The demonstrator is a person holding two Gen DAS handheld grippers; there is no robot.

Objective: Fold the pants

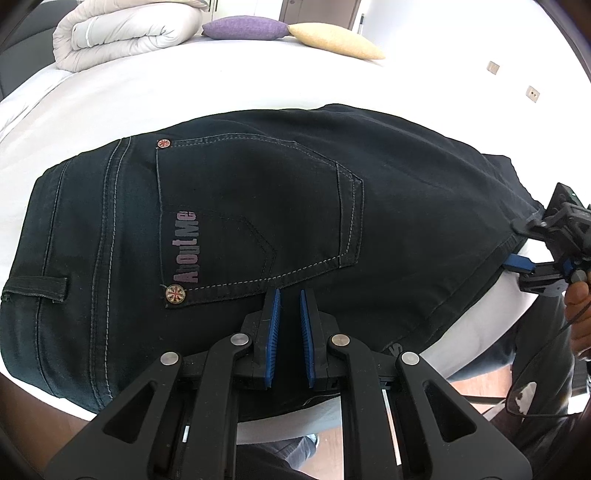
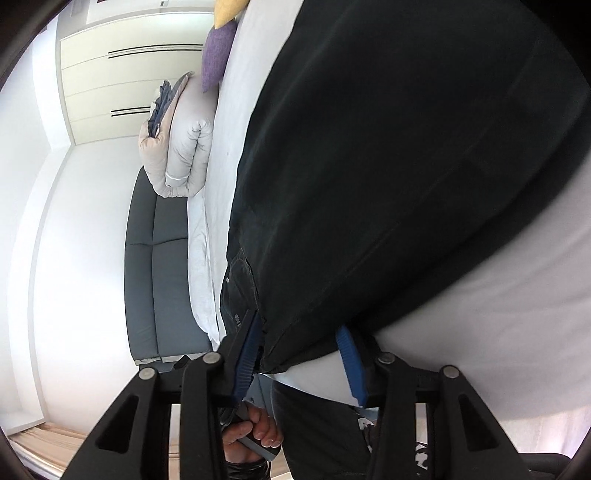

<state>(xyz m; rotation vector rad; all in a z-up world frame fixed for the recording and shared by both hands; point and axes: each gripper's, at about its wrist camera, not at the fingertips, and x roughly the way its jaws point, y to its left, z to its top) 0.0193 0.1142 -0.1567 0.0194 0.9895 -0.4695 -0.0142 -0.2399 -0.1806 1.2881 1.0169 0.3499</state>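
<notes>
White bedding fills my near view: the bed [image 1: 221,92] is the work surface, and the dark pants [image 1: 258,206] lie flat on it close to its near edge, back pocket [image 1: 258,221] up, waistband to my left. My left gripper [image 1: 290,325] hovers over the fabric just below that pocket, its blue pads nearly together with nothing between them. My right gripper [image 2: 301,354] is at the far right end of the garment; its jaws stand partly apart around the cloth's edge, and I cannot tell whether the pads actually press on it. I judge the folding well under way: the pants look doubled into a compact slab, though how many folds are in I cannot say, and at least a last fold or squaring of the edges seems left. Farther back, a rolled duvet [image 1: 125,33], a purple cushion [image 1: 245,27] and a yellow cushion [image 1: 336,40] sit at the bed's far side, with pale cupboards [image 2: 136,74] and a grey bench [image 2: 159,277] beyond.
</notes>
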